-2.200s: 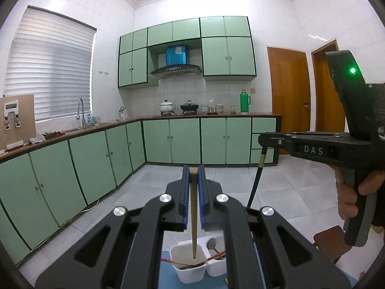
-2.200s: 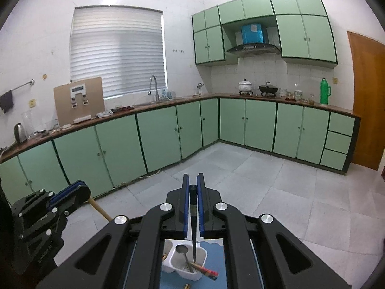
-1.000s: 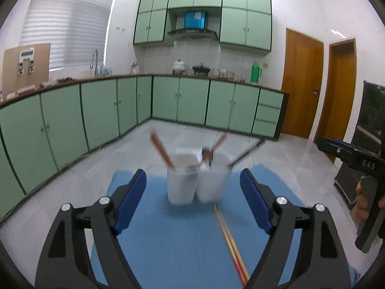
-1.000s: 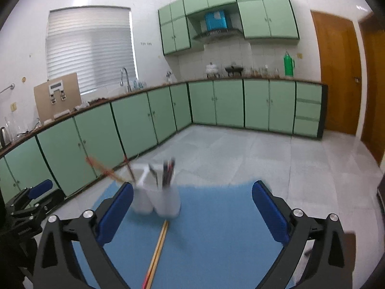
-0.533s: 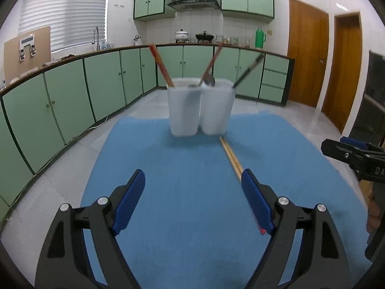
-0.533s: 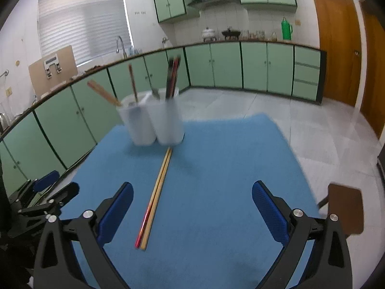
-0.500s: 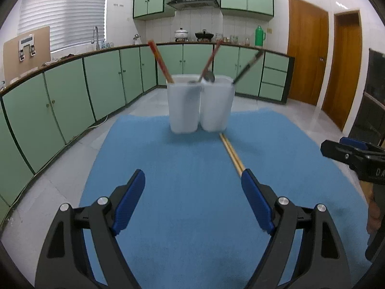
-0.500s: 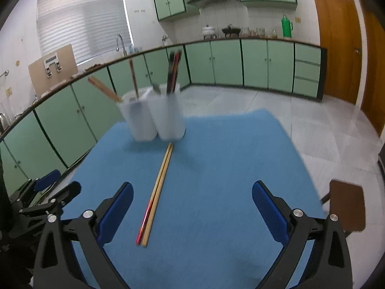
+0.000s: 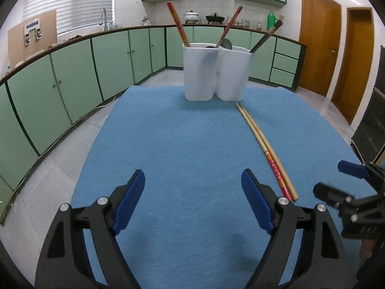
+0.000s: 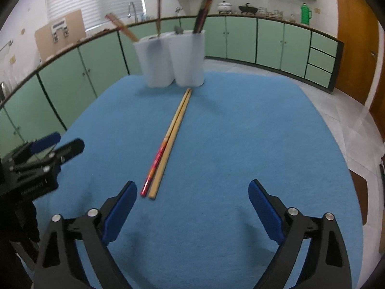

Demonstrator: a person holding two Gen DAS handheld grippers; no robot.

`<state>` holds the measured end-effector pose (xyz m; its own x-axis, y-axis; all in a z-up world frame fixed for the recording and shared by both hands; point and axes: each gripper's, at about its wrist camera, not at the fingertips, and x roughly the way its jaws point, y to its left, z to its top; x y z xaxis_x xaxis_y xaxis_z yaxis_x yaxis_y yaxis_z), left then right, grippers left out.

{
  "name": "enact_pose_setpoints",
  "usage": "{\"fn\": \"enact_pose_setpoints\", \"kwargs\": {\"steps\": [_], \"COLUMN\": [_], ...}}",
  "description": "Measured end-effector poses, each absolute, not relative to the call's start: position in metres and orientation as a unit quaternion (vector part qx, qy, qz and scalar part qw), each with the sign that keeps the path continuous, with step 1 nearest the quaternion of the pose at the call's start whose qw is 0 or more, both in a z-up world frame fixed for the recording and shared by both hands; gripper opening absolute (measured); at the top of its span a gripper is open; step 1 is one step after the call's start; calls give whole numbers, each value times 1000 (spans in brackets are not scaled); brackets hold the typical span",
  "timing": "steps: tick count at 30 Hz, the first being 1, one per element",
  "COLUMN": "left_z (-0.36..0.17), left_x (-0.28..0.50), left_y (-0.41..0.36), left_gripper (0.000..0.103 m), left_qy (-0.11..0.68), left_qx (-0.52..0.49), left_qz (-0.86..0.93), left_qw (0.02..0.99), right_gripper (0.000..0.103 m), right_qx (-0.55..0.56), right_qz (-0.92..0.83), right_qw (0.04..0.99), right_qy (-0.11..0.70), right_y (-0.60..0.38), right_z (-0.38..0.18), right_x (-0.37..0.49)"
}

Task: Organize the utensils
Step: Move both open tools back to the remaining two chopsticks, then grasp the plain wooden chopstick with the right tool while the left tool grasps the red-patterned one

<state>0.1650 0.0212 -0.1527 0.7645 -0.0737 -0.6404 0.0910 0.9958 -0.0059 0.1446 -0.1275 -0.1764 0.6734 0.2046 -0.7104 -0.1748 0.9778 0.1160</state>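
Ahead of your jaws, two white holders (image 9: 217, 72) stand touching, utensils leaning inside. The chopstick pair (image 10: 168, 142) lies lengthwise toward them, by your right gripper's (image 10: 192, 213) left jaw. It just narrowed slightly, empty; your left gripper (image 9: 192, 201) gapes wide.

2 chopsticks (image 10: 168, 142) lie flat on the blue mat, side by side & touching, one plain wood, one w/ red patterned end. Near ends sit just ahead of the right claw (image 10: 192, 207), by its left pad; they lie ahead-right of the left claw (image 9: 193, 200). Far tips almost reach 2 white holder cups (image 9: 216, 72), upright, touching, far ahead of both claws. Cups hold leaning chopsticks (image 9: 178, 24) & a spoon (image 9: 226, 42).
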Motion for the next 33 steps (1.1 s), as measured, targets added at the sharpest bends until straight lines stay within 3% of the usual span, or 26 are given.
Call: {"fn": "enact_pose_setpoints", "kwargs": {"steps": [5, 25, 31, 33], "left_z": [-153, -159, -159, -159], "left_x": [165, 165, 165, 165], "left_y": [23, 18, 18, 19], "left_gripper": [80, 83, 83, 83], "left_qy": [342, 351, 351, 351], "left_qx": [12, 6, 6, 5], "left_qz": [-40, -41, -40, -40], "left_qw": [939, 936, 935, 935], "right_gripper": [82, 79, 60, 47], "right_qx": [-9, 11, -14, -15], "right_qz": [106, 78, 95, 100], "right_qw": [909, 902, 900, 900], "right_qy": [402, 425, 426, 423], "right_y": [-113, -132, -111, -107], "right_z": [-186, -193, -196, -195], "right_x": [144, 150, 151, 151]}}
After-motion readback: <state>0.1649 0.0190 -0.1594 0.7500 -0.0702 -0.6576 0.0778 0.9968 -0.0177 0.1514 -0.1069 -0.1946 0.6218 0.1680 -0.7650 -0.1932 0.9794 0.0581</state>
